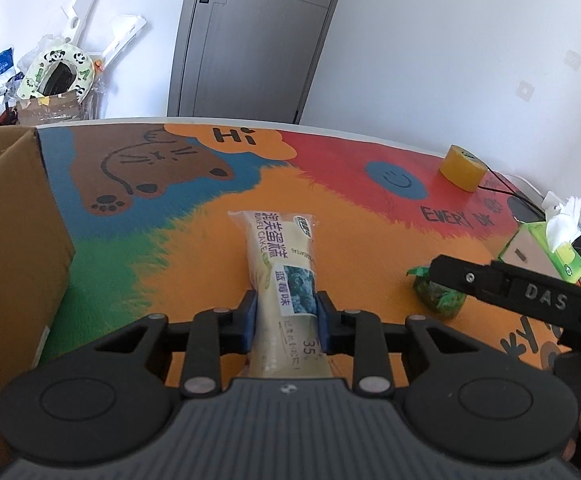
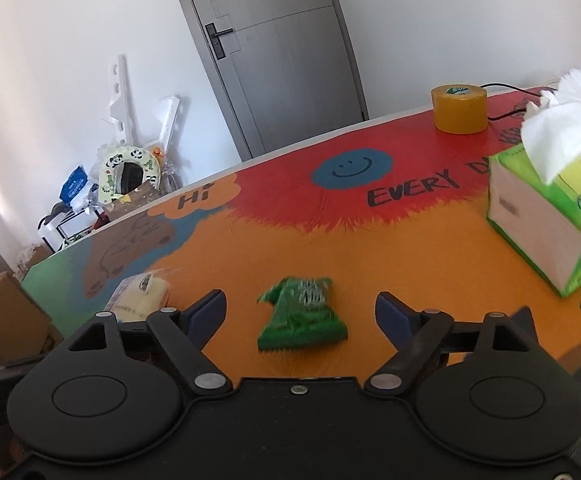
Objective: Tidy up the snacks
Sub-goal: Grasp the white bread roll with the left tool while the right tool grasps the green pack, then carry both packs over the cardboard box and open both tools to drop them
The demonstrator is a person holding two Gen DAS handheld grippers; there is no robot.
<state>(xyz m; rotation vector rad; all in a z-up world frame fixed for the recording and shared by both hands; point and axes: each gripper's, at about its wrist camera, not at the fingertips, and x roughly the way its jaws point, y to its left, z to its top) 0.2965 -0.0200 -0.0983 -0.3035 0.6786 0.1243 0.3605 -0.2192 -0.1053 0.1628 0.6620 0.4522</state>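
A long cream packet of blueberry cake [image 1: 274, 264] sticks out forward over the colourful table mat [image 1: 330, 184], and my left gripper [image 1: 286, 312] is shut on its middle with both blue pads pressed against its sides. The same packet shows at the left of the right wrist view [image 2: 142, 296]. A small green snack packet [image 2: 300, 316] lies flat on the orange part of the mat. My right gripper [image 2: 300, 306] stands open around it, its pads well clear of it on both sides. From the left wrist view, a black finger [image 1: 470, 278] of that gripper hangs over the green packet [image 1: 438, 298].
An open cardboard box [image 1: 10, 240] stands at the table's left edge. A green tissue box [image 2: 546, 220] sits at the right, with a yellow tape roll [image 2: 458, 110] and a black cable behind it. Beyond the table are a grey door and clutter against the wall.
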